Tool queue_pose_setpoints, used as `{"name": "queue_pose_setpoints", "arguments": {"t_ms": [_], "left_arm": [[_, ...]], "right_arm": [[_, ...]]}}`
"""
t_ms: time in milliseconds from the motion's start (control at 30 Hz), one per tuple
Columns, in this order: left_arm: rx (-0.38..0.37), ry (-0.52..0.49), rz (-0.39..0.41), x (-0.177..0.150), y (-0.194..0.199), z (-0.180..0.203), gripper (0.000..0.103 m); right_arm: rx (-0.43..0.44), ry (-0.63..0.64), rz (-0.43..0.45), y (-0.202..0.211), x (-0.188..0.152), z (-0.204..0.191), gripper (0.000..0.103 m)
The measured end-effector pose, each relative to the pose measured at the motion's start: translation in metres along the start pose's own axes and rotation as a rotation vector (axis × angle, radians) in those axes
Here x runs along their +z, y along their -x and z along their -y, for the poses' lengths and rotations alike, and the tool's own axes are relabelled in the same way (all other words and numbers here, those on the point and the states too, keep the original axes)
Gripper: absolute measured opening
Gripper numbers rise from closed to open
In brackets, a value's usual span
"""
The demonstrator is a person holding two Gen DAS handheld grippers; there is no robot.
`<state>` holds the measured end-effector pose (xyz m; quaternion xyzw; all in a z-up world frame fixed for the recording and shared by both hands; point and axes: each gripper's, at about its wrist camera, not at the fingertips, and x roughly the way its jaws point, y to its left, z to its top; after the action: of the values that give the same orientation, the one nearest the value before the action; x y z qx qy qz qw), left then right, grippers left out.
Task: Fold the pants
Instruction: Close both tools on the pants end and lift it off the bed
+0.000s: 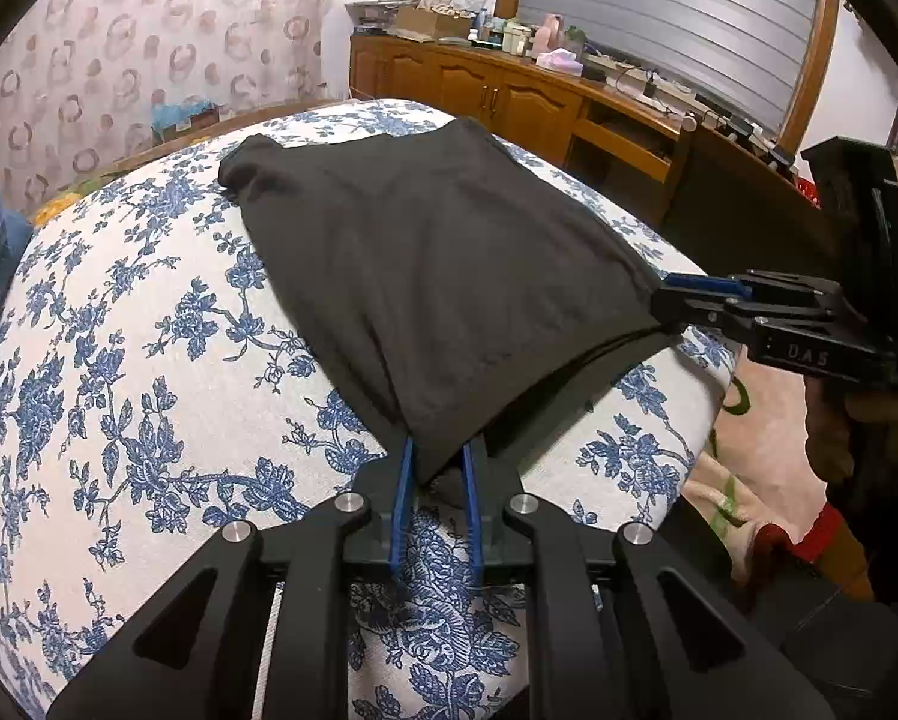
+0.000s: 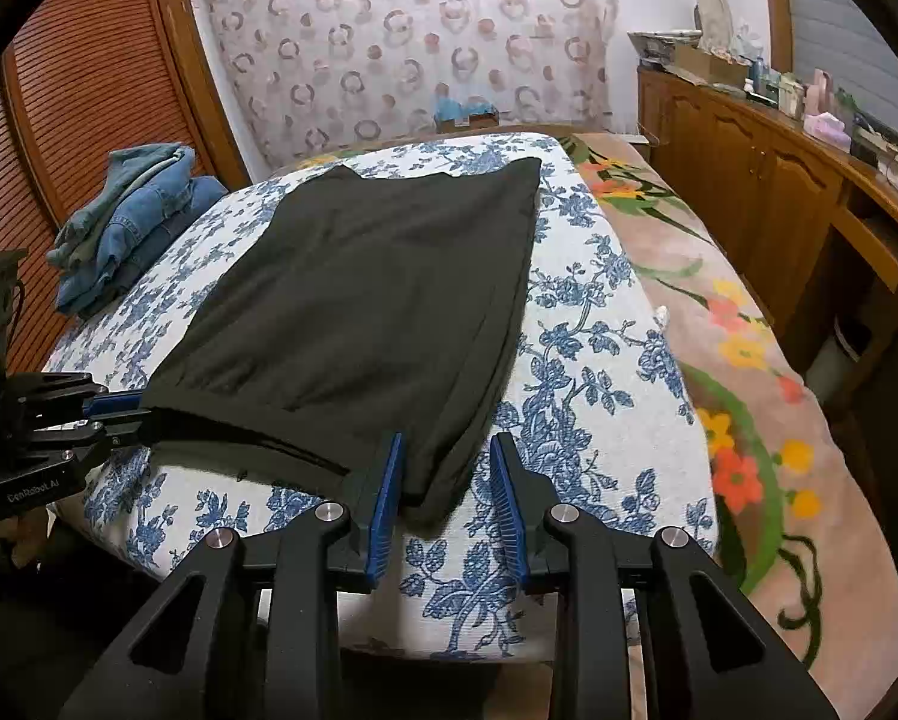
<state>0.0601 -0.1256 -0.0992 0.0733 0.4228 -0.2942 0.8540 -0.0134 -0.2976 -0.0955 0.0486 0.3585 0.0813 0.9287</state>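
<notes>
Pants [image 1: 425, 276] corner is pinched by left gripper [image 1: 440, 468]; the adjacent near corner sits between right gripper [image 2: 446, 474] pads, parted, not pressing. Dark folded pants run lengthwise away from both tongs on the floral bedspread [image 1: 149, 360]. Denim stack [image 2: 125, 222] is fully shown only by right view.

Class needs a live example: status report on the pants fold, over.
Left gripper shut on near corner of black pants. Right gripper open, other near corner between its pads, unpinched. Pants folded flat on floral sheet. Nothing in the way.
</notes>
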Motion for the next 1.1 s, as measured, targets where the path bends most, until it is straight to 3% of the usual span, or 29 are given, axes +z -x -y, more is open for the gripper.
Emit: {"name": "queue_pose_setpoints", "arguments": {"t_ms": [633,800,867,1100], "left_arm": [[0.0,0.002,0.007,-0.0005,0.0001,-0.0002,0.017],[0.002,0.005,0.009,0.0016,-0.0015,0.0003,0.023],[0.013,0.007,0.009,0.0028,-0.0031,-0.0002,0.03],[0.032,-0.007,0.026,0.0036,-0.0064,0.0,0.032]], "right_arm": [[0.033,-0.006,0.001,-0.004,-0.004,-0.0095,0.027],[0.042,-0.01,0.009,-0.0047,-0.005,-0.0074,0.021],[0.043,-0.011,0.012,-0.0046,-0.0059,-0.0075,0.02],[0.042,-0.01,0.02,-0.0055,-0.0074,-0.0091,0.018]]}}
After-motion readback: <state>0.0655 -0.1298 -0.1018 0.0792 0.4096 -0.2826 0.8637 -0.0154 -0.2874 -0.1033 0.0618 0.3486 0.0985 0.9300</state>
